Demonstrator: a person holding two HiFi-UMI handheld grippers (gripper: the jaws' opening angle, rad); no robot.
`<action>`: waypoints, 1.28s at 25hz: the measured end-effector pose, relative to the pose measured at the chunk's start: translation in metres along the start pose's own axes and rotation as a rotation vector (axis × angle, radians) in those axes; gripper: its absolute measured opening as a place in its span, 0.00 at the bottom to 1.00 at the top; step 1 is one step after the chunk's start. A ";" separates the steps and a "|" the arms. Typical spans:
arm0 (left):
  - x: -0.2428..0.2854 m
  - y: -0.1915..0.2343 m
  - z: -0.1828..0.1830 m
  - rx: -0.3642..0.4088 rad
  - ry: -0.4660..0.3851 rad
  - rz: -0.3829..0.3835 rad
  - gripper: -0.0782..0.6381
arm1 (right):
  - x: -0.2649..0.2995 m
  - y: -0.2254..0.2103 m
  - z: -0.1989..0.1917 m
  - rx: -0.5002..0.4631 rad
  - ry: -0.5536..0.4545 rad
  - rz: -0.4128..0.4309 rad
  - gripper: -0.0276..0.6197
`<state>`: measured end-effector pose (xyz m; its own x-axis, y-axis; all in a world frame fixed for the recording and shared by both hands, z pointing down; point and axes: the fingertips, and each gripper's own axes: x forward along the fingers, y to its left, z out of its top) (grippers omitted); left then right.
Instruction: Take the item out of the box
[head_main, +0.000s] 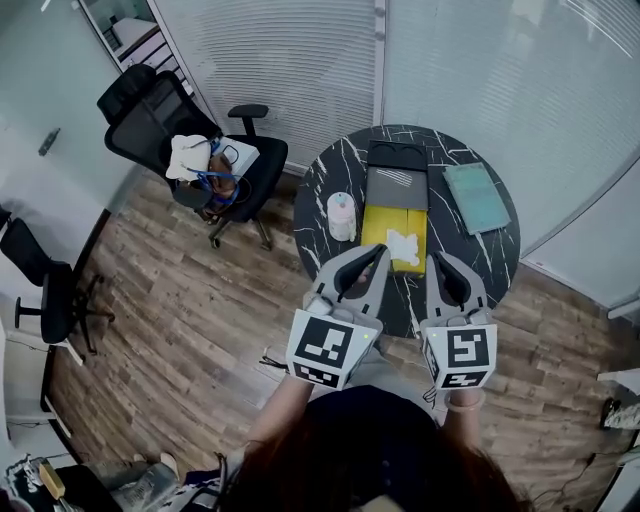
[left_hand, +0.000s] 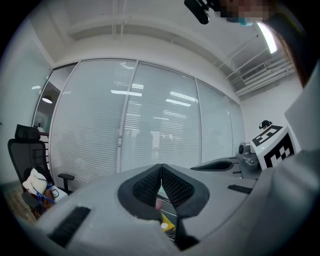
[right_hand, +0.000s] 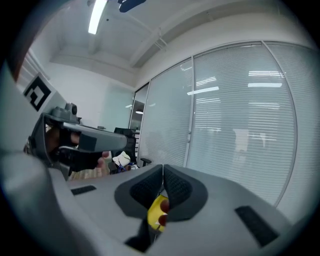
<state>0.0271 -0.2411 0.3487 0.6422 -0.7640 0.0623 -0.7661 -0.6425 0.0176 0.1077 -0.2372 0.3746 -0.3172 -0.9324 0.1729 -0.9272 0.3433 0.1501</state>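
Head view, my notes:
- Round table (head_main: 320, 180) upper centre of frame.
- Box (head_main: 378, 225) mid-table; item (head_main: 404, 246) inside, toward lower end.
- Flat case (head_main: 396, 187) directly above box, touching it; tray (head_main: 397, 155) above case.
- Roll (head_main: 341, 216) just left of box.
- Pad (head_main: 476, 197) right of case, apart.
- Office chair (head_main: 160, 125) upper left, on floor.
- I hold left gripper (head_main: 380, 250) over box's lower-left corner, right gripper (head_main: 438, 258) just right of box.

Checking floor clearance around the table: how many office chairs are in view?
2. One office chair, belongings piled on its seat, stands left of the round table; the other sits at the head view's left edge. Others may be out of frame.
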 end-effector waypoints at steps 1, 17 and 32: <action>0.003 0.001 0.000 0.000 0.000 0.003 0.15 | 0.004 -0.001 -0.003 -0.004 0.008 0.009 0.08; 0.049 0.017 0.001 -0.008 0.006 0.035 0.15 | 0.066 -0.024 -0.046 -0.033 0.122 0.133 0.08; 0.072 0.031 -0.003 -0.015 0.025 0.057 0.15 | 0.111 -0.023 -0.096 -0.074 0.250 0.234 0.08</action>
<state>0.0494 -0.3153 0.3570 0.5968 -0.7975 0.0887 -0.8018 -0.5969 0.0285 0.1131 -0.3375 0.4838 -0.4520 -0.7744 0.4427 -0.8153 0.5601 0.1473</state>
